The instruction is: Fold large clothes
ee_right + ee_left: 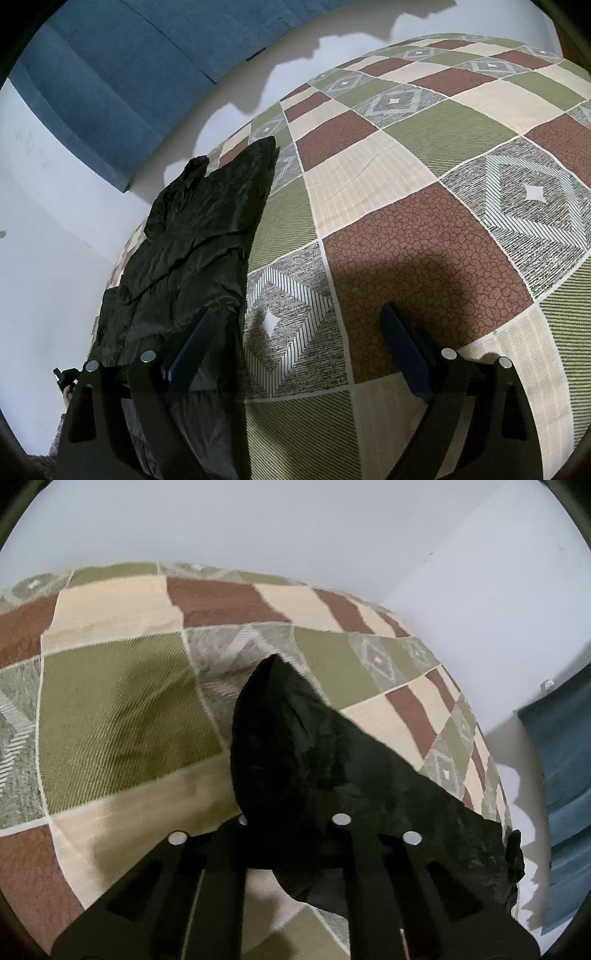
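Observation:
A black garment (199,236) lies spread flat along the left edge of a patchwork bedspread (424,240). In the left wrist view a corner of the black garment (295,746) rises in a bunched peak over the bedspread (122,709). My left gripper (291,823) is shut on the garment, and its fingertips are buried in the fabric. My right gripper (297,314) stands wide open just over the bedspread. Its left blue pad (192,343) sits above the garment's right border and nothing is between the pads.
A blue upholstered panel (110,74) and a white wall (295,524) bound the bed on the garment's side. The bed edge runs close beside the garment. Part of a hand (66,391) shows at the lower left of the right wrist view.

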A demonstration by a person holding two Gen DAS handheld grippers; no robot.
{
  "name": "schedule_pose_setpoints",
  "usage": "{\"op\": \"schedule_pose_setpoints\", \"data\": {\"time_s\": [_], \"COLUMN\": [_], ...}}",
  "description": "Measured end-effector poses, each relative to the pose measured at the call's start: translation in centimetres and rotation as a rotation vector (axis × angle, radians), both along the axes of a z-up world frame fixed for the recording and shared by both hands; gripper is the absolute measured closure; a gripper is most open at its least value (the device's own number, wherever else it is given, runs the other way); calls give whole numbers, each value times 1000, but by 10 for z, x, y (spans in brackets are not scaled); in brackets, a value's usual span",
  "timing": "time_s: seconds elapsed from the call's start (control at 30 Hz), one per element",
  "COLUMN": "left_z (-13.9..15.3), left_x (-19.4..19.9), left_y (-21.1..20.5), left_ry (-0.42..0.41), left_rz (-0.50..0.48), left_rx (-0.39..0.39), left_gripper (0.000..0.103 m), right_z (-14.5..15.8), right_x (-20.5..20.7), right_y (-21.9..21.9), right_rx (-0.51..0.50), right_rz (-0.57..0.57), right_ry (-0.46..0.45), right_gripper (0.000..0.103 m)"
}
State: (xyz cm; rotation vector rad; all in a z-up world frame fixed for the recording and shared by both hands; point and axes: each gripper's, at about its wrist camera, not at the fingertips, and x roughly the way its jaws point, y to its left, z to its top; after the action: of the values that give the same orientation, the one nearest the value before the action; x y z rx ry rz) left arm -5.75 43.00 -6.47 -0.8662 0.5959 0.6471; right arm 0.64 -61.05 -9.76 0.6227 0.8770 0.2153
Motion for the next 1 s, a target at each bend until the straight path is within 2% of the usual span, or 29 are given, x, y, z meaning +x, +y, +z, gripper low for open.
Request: {"op": "schedule_pose_setpoints", "data": {"time_s": [0.13,0.27,0.4,0.47,0.6,0.8,1.0], "left_z": [29,67,112,127,155,165,154], "left_x": [8,28,60,74,112,160,196], "left_y": [-26,-65,-132,-161,-247,-359,-464], "left_ry": [-24,-76,-132,-149,-184,-209,-205], "left_rz": [-38,-129,-269,-328,-491,-678,-844], "left_rx": [86,151,239,268,325,335,314], "left_gripper": [98,98,98,98,98,98,98], "right_z": [0,0,0,0,1,2,3], "right_x": [1,1,0,0,-1,-3,-5], "right_y": [-1,-2,-1,-2,-1,0,2], "right_rx": [1,2,3,7,11,14,18], "right_rz": [2,2,1,-1,-4,-6,-10], "right_ry": [1,0,-1,-2,-4,-6,-8], "right_gripper": [14,14,13,13,13,13,13]}}
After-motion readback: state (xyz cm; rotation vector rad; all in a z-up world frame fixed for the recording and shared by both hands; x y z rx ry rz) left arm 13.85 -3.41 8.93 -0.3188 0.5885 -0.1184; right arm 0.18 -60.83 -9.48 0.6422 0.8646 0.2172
